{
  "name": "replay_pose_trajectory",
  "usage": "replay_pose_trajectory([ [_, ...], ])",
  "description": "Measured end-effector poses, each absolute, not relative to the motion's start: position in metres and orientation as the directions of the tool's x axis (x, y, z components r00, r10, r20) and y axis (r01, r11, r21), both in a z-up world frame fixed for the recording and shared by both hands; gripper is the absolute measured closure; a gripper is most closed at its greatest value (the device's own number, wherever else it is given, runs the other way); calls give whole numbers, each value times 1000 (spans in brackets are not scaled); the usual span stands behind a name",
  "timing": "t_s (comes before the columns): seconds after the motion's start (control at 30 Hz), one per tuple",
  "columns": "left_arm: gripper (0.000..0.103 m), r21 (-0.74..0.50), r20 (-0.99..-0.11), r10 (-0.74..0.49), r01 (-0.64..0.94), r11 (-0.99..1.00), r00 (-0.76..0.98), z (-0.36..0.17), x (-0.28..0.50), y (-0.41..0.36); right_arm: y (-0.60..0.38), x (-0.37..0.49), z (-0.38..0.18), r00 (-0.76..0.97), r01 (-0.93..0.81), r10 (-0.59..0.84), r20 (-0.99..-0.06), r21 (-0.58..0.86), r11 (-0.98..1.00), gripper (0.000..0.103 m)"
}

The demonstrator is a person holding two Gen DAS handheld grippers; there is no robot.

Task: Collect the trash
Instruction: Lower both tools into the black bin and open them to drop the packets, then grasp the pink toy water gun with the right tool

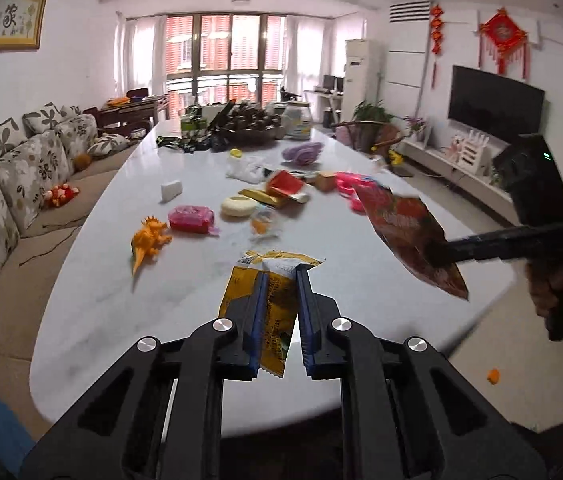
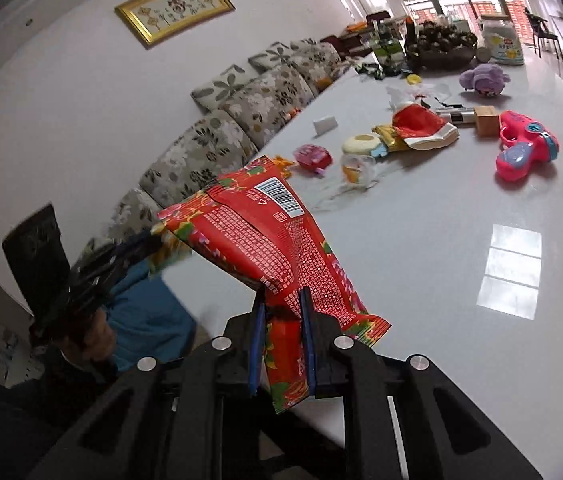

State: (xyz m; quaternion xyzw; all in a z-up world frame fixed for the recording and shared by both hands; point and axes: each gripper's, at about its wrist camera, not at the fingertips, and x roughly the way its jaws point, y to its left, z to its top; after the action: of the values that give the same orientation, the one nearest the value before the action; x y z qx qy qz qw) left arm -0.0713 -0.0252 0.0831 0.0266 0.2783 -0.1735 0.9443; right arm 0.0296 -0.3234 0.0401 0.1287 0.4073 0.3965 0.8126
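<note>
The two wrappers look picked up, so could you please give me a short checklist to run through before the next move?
1. Left gripper shut on the yellow wrapper: ok.
2. Right gripper shut on the red wrapper: ok.
3. Both wrappers lifted off the table: ok.
4. Bin to drop them in: cannot tell, none in view.
5. Table cleared of trash: not ok, a clear plastic bag still lies there.

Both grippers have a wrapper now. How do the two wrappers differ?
The yellow wrapper in the left gripper is narrow with a torn white top; the red wrapper in the right gripper is wider, floral and shows a barcode. Both are flat, empty-looking packets, pinched between blue pads, lifted off the table.
</note>
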Motion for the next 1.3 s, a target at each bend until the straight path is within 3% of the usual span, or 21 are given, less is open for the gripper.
replay_pose_trajectory([
  [0.1, 89, -56, -559, -341, 376, 925, 756, 77, -111, -26, -331, -7, 41, 328, -538, 756, -566, 546, 642, 87],
  [0.23, 89, -48, -658, -330, 401, 915, 676, 40, -152, -36, -331, -56, 25, 275, -542, 734, -620, 531, 652, 87],
  [0.43, 87, -128, -825, -324, 405, 905, 463, -68, -149, -50, -308, -82, -68, 83, -465, 696, -713, 590, 660, 83],
  [0.47, 81, -118, -848, -303, 403, 908, 435, -89, -141, -52, -303, -79, -87, 64, -455, 675, -735, 580, 676, 79],
  [0.5, 51, -111, -870, -289, 414, 903, 398, -113, -131, -54, -296, -75, -113, 66, -439, 634, -771, 548, 712, 60],
  [0.53, 14, -72, -898, -238, 409, 910, 371, -148, -119, -56, -286, -66, -149, 69, -429, 570, -818, 492, 758, 26],
  [0.57, 12, -39, -918, -192, 402, 915, 347, -179, -107, -57, -278, -60, -174, 49, -433, 536, -843, 466, 772, 19],
  [0.63, 13, -17, -953, -130, 378, 925, 274, -222, -90, -53, -267, -52, -213, -2, -437, 464, -886, 418, 796, 51],
  [0.67, 24, -4, -965, -100, 368, 930, 244, -232, -88, -50, -270, -54, -216, -24, -422, 477, -879, 441, 792, 52],
  [0.7, 33, -8, -970, -96, 363, 932, 224, -233, -89, -46, -276, -60, -204, -9, -423, 515, -857, 470, 775, 52],
  [0.77, 33, -64, -948, -174, 376, 924, 265, -197, -106, -32, -290, -76, -156, 48, -488, 565, -823, 475, 733, 47],
  [0.8, 32, -78, -927, -210, 386, 919, 312, -170, -116, -26, -299, -83, -123, 93, -523, 592, -800, 467, 713, 39],
  [0.9, 11, -87, -840, -285, 403, 911, 461, -94, -138, -16, -330, -80, -17, 287, -603, 675, -680, 418, 679, 26],
  [1.0, 11, -44, -694, -320, 405, 913, 645, -19, -131, -16, -355, -21, 51, 526, -520, 549, -650, 264, 812, 24],
  [1.13, 10, -89, -539, -314, 318, 944, 781, 33, -95, -14, -385, 105, 67, 681, -229, 320, -659, 223, 948, 17],
  [1.2, 10, -146, -526, -292, 253, 956, 799, 38, -72, -9, -400, 180, 57, 664, -154, 294, -688, 258, 954, 17],
  [1.3, 10, -262, -555, -317, 201, 944, 769, 33, -44, 2, -390, 269, 37, 559, -147, 198, -805, 139, 979, 22],
])
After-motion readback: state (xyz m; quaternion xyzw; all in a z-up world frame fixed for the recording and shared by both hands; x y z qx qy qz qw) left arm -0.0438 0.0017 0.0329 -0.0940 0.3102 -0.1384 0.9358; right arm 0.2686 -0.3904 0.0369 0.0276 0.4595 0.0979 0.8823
